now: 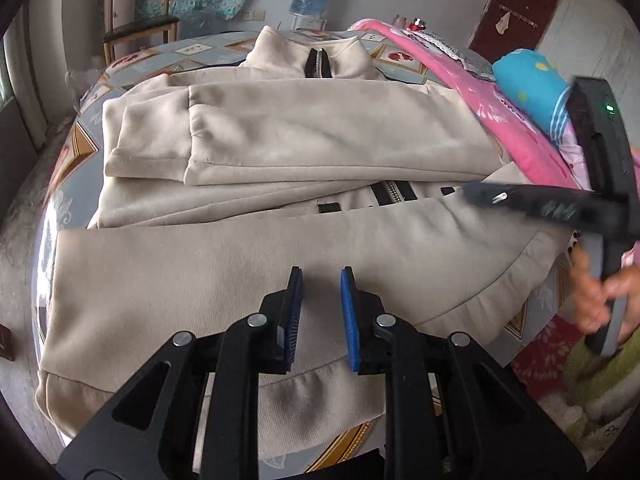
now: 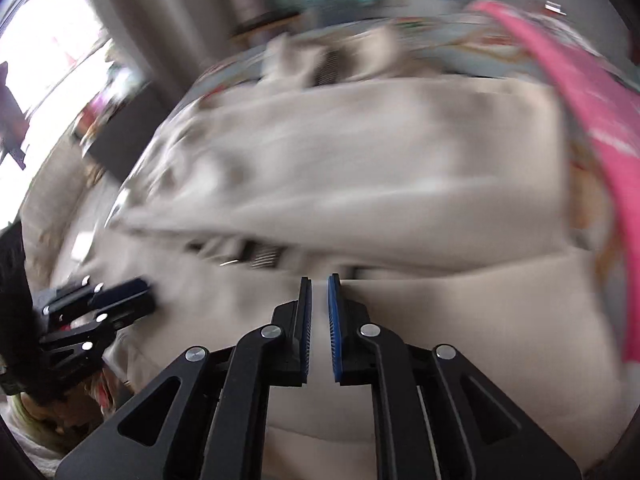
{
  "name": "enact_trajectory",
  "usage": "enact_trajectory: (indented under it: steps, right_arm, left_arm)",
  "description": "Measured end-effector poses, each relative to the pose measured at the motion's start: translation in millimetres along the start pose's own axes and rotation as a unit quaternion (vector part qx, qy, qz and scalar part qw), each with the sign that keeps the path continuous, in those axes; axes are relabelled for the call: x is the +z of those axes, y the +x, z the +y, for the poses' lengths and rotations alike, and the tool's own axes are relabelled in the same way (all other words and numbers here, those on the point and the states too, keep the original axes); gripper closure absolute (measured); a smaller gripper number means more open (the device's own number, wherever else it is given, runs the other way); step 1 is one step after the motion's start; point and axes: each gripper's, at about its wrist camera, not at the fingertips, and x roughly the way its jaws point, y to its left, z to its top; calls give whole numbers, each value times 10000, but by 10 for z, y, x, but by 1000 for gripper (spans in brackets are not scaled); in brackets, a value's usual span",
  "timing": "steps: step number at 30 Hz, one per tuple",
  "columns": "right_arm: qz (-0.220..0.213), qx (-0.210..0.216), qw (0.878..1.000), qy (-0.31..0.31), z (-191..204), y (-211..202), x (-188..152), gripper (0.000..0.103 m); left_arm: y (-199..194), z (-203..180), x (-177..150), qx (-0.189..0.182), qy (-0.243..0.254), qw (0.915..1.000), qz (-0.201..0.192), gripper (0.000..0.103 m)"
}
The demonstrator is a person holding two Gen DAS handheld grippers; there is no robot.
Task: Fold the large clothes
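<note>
Beige jacket (image 1: 280,140) folded, left gripper (image 1: 320,280) empty

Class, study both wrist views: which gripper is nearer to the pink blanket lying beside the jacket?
Right. The right gripper reaches over the beige jacket close beside the pink blanket. The left gripper hovers over the jacket's near folded part, farther from it.
</note>
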Motion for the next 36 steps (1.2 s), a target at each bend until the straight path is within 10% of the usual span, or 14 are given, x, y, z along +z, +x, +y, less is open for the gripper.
enact_trajectory:
  steps: [5, 9, 12, 16, 22, 26, 31, 36]
  right_arm:
    - [-52, -483, 9987, 131, -391, -371, -170, 76]
    - [211, -1122, 9933, 173, -588, -221, -298, 78]
    - [83, -1119, 9922, 544, -853, -281, -300, 99]
    - [-200, -1454, 9854, 859, -1015, -587, -278, 93]
    - [-85, -530, 9978, -382, -398, -682, -513, 78]
    - [523, -1237, 9894, -555, -461, -387, -764, 78]
    - [244, -1183, 9926, -114, -497, -620, -718, 84]
    - [-103, 6, 9938, -1105, 378, -610, -622, 83]
  left_arm:
    - [-14, 36, 14, 45, 104, 9999, 20, 84]
    - [-11, 22, 14, 83, 185, 9998, 31, 84]
    - [-13, 26, 19, 67, 190, 9998, 49, 84]
    - [-10, 23, 26, 85, 213, 9997, 61, 84]
    - [0, 26, 37, 63, 295, 9995, 114, 84]
    - [-4, 31, 33, 31, 327, 9994, 127, 84]
    - [-15, 91, 29, -178, 334, 9992, 120, 84]
    - [-13, 180, 44, -478, 149, 9986, 183, 84]
